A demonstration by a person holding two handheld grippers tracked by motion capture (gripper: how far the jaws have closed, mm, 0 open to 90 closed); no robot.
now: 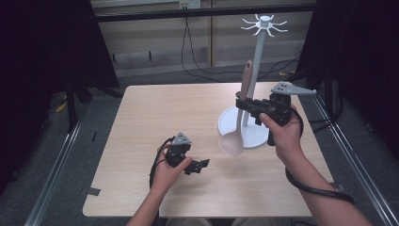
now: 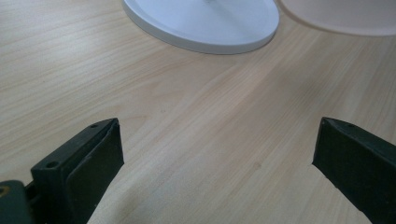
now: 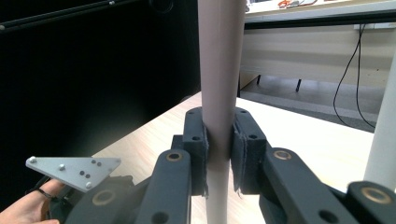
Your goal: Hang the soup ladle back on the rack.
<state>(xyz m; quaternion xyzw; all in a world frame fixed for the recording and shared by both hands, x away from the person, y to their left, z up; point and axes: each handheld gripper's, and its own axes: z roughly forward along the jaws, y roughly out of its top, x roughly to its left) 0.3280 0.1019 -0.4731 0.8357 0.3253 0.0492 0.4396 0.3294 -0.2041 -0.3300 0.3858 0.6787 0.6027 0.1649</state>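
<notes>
A beige spoon [image 1: 239, 117] hangs upright above the table, bowl down and handle up. My right gripper [image 1: 243, 104] is shut on its handle [image 3: 218, 93], with the jaws pressed against both sides. Behind it stands a white hook stand [image 1: 261, 70] with a round base [image 1: 254, 136] and several hooks at the top. My left gripper [image 1: 200, 165] rests low over the table at the front left, open, with nothing between its fingers [image 2: 88, 163]. In the left gripper view the stand's base [image 2: 205, 23] and the spoon's bowl [image 2: 341, 16] lie ahead.
The light wooden table [image 1: 164, 113] has bare surface on its left and front. Black curtains flank both sides. Cables run along the floor and wall behind the table. A metal rail [image 1: 51, 174] lies on the floor at the left.
</notes>
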